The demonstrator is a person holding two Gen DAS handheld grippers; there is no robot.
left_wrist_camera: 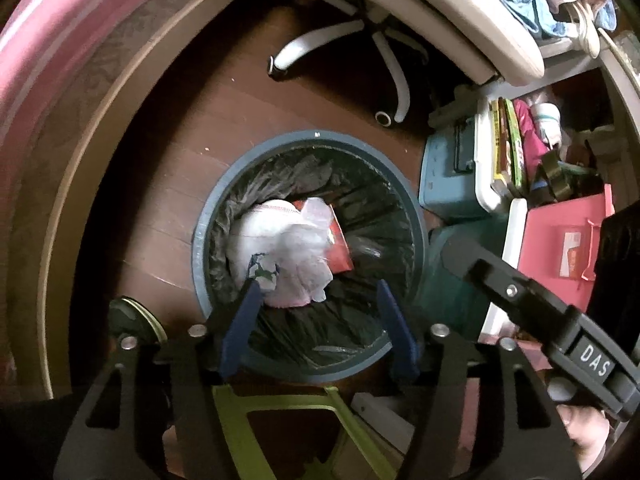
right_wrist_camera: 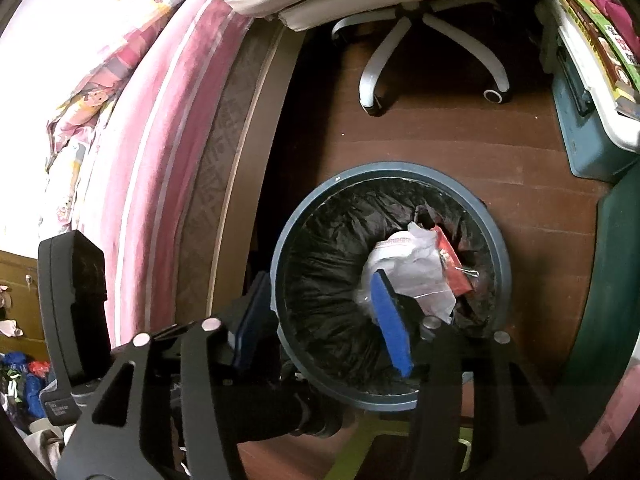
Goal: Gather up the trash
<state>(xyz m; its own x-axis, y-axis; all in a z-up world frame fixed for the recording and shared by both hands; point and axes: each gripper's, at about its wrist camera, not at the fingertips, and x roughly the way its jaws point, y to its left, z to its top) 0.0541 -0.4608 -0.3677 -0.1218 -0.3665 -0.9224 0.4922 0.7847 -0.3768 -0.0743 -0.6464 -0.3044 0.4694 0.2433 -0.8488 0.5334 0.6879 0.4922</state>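
Both tongs [left_wrist_camera: 318, 286] [right_wrist_camera: 322, 300] hang released over the lined bin [left_wrist_camera: 416, 216]; office chair [left_wrist_camera: 384, 44] and storage box [left_wrist_camera: 444, 168] crowd nearby.

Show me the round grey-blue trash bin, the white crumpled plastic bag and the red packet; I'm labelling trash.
Round grey-blue trash bin [left_wrist_camera: 416, 216]: left wrist view, right rim.
White crumpled plastic bag [left_wrist_camera: 288, 248]: left wrist view, middle.
Red packet [right_wrist_camera: 454, 268]: right wrist view, exposed face.

Both wrist views close above, angled down, sharing bin [left_wrist_camera: 418, 216] [right_wrist_camera: 505, 256]

Wooden floor [right_wrist_camera: 460, 136], pink bed [right_wrist_camera: 132, 128], swivel chair [right_wrist_camera: 432, 40]
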